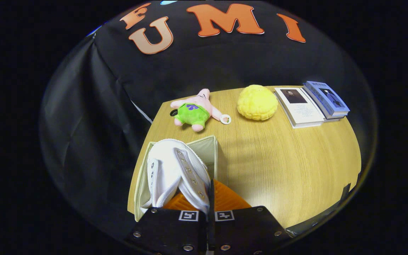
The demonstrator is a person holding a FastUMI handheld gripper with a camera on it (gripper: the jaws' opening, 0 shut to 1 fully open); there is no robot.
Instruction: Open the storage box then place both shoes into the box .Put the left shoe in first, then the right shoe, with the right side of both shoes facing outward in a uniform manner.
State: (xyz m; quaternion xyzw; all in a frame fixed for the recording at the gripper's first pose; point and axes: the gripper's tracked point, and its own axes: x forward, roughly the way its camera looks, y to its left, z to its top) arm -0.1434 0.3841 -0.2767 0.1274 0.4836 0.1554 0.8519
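One white canvas shoe (pixel 175 173), with metal eyelets along its lacing edges and an orange ribbed sole, hangs between the fingers (pixel 209 198), which are pressed nearly together and pinch its upper edge. It sits over one open, pale fabric storage box (pixel 213 150) with soft upright walls, at the near left corner of the wood-grain worktop (pixel 296 170). Beyond the fingers lie one pink starfish plush (pixel 195 109) in green shorts, one knobbly yellow round plush (pixel 257 102), and two paperback books (pixel 312 104) side by side.
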